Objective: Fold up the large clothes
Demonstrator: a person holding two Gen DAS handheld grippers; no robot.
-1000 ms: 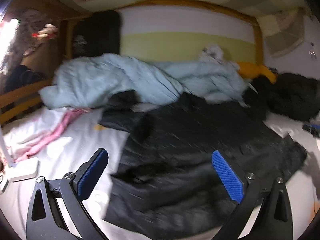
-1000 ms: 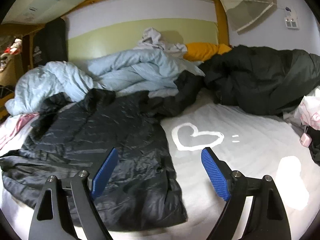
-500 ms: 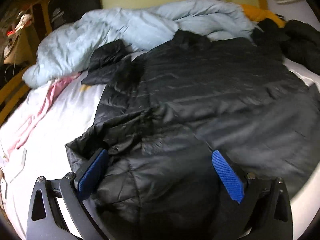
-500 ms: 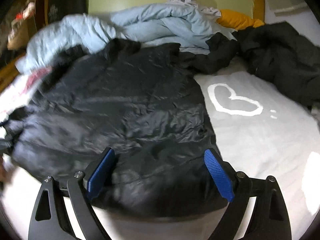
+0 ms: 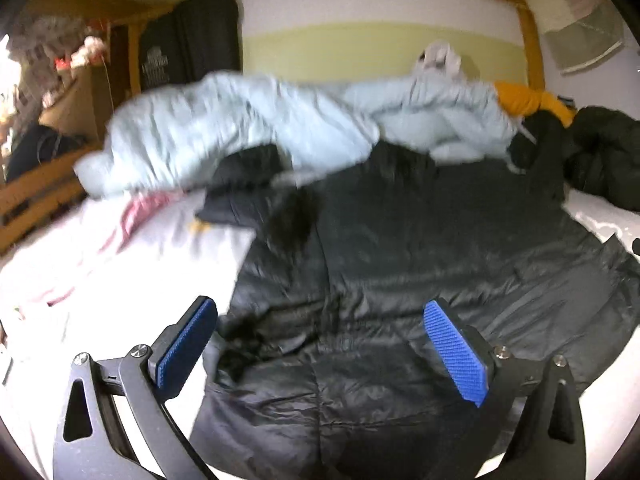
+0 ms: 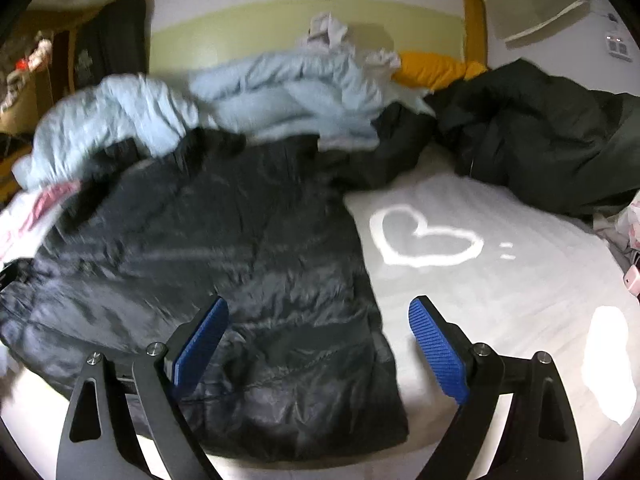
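Black puffer jacket (image 6: 224, 264) lies spread on the bed (image 6: 500, 320), hem nearest. Left claw (image 5: 320, 344) and right claw (image 6: 316, 344) hover above it, both gaping and empty; best bite the near hem corners squarely, then fold.

— What's around me?
— A bed (image 6: 500, 300) with a white sheet, a heart outline (image 6: 424, 240) on it. Wooden frame (image 5: 530, 48), wall (image 5: 360, 52) banded white and pale green.
— Light?
— Bright glare far left (image 5: 6, 64).
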